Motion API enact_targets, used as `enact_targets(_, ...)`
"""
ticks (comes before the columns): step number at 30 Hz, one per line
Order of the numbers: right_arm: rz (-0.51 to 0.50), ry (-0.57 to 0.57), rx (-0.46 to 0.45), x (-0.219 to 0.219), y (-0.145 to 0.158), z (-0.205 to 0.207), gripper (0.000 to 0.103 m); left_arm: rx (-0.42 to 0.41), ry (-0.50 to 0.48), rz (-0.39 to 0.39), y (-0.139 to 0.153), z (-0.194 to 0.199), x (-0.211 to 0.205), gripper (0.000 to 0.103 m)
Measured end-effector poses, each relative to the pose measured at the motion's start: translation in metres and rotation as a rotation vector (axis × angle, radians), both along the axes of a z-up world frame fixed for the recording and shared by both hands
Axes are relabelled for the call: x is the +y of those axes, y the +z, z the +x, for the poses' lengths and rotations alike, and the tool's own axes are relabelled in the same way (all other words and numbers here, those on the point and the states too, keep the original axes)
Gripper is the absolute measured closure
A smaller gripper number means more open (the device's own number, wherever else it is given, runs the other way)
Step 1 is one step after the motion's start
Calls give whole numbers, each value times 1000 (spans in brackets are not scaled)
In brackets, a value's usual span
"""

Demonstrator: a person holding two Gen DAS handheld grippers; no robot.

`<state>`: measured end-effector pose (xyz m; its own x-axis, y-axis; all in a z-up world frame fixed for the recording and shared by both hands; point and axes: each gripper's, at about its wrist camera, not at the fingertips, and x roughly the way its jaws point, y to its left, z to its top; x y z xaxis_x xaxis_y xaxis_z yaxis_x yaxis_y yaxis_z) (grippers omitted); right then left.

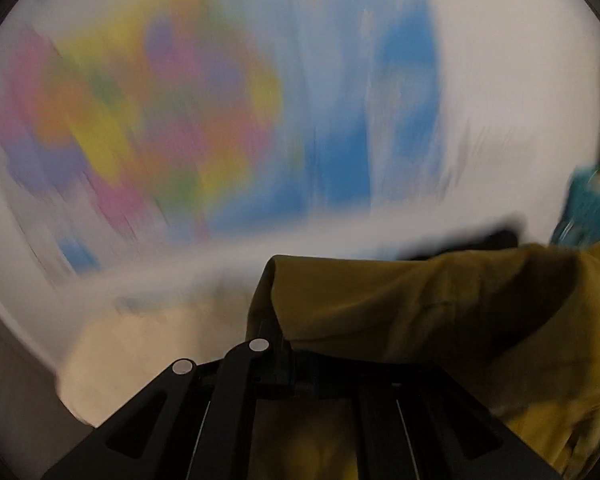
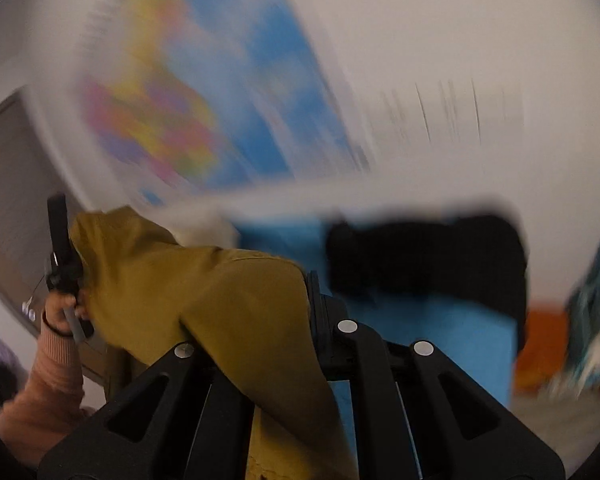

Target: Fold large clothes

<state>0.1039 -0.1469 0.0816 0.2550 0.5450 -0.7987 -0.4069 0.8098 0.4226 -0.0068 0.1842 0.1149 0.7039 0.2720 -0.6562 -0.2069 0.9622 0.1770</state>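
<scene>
Against a blurred wall map, both grippers, left and right, clamp the mustard garment aloft, likely spreading it for folding.

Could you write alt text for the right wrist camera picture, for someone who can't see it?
A mustard-yellow garment hangs pinched in the shut right gripper and stretches left to the left gripper, held by a hand in a pink sleeve. Behind, heavily blurred, are a colourful map-like poster on a pale wall and blue, black and orange shapes.
</scene>
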Motion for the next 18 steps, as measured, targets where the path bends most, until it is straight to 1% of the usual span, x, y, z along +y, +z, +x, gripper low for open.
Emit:
enact_targets(1, -46, -23, 49, 5, -31, 13, 98, 82, -9, -24, -35, 21, 4, 100)
enact_targets(2, -125, -33, 100, 11, -68, 24, 97, 161, 0, -44, -68, 39, 10, 100)
enact_targets(3, -221, -23, 133, 18, -94, 33, 92, 229, 35, -76, -109, 59, 20, 100)
enact_targets(4, -342, -27, 128, 25, -116, 38, 84, 273, 29, -82, -132, 69, 24, 100)
enact_targets(5, -405, -8, 103, 24, -122, 33, 79, 287, 45, -70, -142, 72, 27, 100)
enact_targets(6, -451, 23, 70, 28, -124, 31, 70, 295, 57, -60, -152, 77, 33, 99)
enact_targets(8, -521, 74, -40, 35, -108, 22, 49, 298, 18, -78, -154, 75, 42, 96)
enact_targets(9, -551, 88, -99, 38, -98, 16, 33, 287, -6, -79, -150, 72, 43, 94)
enact_targets(10, -585, 129, -183, 42, -80, 5, 30, 276, -32, -77, -146, 70, 45, 90)
enact_targets(11, -596, 158, -234, 43, -69, -4, 30, 256, -71, -62, -139, 64, 45, 83)
enact_targets(12, -595, 188, -274, 45, -60, -14, 30, 241, -92, -38, -135, 57, 43, 79)
enact_targets(13, -576, 248, -323, 53, -46, -32, 28, 227, -118, -3, -132, 51, 38, 70)
enact_targets(14, -562, 283, -354, 57, -42, -44, 28, 211, -160, 56, -131, 42, 32, 61)
enact_targets(15, -546, 334, -384, 65, -40, -59, 26, 200, -187, 99, -132, 36, 26, 58)
enact_targets(16, -544, 385, -413, 75, -42, -71, 27, 197, -209, 125, -133, 33, 19, 58)
enact_targets(17, -560, 449, -455, 90, -49, -84, 27, 197, -255, 146, -136, 26, 13, 56)
enact_targets(18, -575, 509, -467, 104, -58, -94, 27, 202, -286, 136, -135, 24, 4, 55)
